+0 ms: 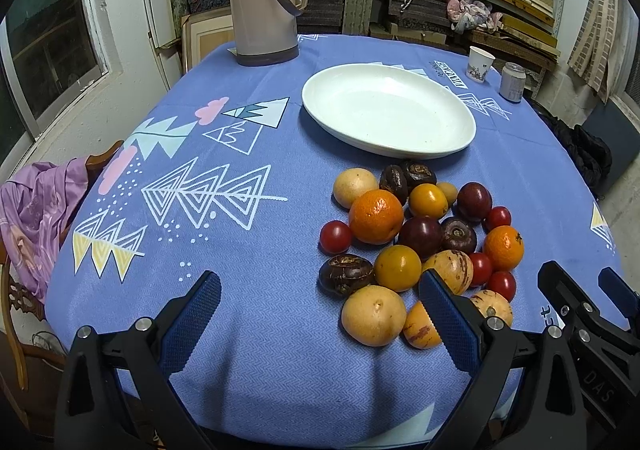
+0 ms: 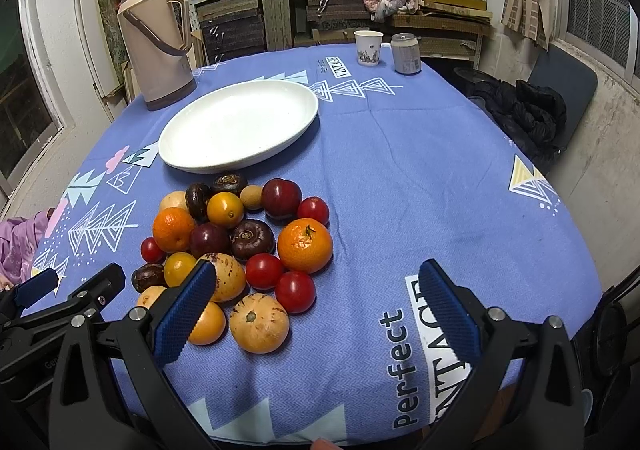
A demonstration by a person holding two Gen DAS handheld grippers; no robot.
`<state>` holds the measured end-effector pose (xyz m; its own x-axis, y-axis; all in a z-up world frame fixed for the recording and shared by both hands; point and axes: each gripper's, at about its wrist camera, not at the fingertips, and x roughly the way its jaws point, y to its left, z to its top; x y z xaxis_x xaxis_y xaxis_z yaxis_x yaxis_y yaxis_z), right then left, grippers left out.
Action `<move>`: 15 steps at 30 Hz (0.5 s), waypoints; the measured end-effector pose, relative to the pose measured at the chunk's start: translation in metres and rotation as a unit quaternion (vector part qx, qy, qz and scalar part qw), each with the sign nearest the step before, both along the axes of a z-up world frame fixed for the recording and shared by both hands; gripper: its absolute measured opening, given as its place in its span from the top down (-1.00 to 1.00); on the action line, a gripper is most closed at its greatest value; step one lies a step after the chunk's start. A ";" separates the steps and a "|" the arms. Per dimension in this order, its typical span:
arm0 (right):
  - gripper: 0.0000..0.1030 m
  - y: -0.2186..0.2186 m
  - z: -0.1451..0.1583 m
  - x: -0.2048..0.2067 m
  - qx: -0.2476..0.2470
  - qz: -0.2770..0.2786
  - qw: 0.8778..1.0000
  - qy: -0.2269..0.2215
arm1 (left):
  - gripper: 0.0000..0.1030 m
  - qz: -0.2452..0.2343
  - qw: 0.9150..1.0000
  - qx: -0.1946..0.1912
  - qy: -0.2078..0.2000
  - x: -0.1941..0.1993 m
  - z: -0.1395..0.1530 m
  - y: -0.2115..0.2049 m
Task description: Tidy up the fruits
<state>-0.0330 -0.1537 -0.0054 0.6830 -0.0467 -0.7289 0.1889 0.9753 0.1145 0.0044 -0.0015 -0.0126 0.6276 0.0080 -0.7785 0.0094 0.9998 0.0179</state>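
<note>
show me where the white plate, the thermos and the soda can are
white plate (image 2: 192,166), right wrist view, on its near rim.
thermos (image 1: 262,10), left wrist view, on the middle of its body.
soda can (image 2: 406,56), right wrist view, on its side wall.

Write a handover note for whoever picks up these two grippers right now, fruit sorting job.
Left hand-held gripper: open, holding nothing, low over the tablecloth beside the fruit pile.
Right hand-held gripper: open, holding nothing, at the near edge of the pile.
Fruit: all heaped together on the cloth, oranges, cherry tomatoes, plums, dark water chestnuts, striped melons.
White plate: just behind the pile, nothing in it.
Done: nothing moved yet, by the look of it.
Left: all the organizing, probably onto the plate.
</note>
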 end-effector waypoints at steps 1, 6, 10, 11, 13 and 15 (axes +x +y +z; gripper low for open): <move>-0.92 0.000 0.000 0.000 0.000 0.000 1.000 0.000 | -0.93 0.000 1.000 0.000 0.000 0.000 -0.001 0.000; -0.92 0.000 -0.001 0.000 0.000 0.000 1.000 0.000 | -0.93 0.000 1.000 0.000 0.000 0.000 0.000 0.000; -0.92 0.000 -0.001 0.000 0.001 0.000 1.000 0.001 | -0.93 0.000 1.000 0.000 0.000 0.000 -0.001 0.000; -0.92 0.000 -0.001 0.000 0.001 0.000 1.000 0.001 | -0.93 0.000 1.000 0.000 0.001 0.000 -0.001 0.000; -0.92 0.000 -0.001 0.000 0.000 0.000 1.000 0.001 | -0.93 0.000 1.000 0.000 0.001 0.000 -0.001 0.000; -0.92 0.000 -0.001 0.000 0.001 0.000 1.000 0.001 | -0.93 0.000 1.000 0.000 0.001 0.000 -0.002 0.000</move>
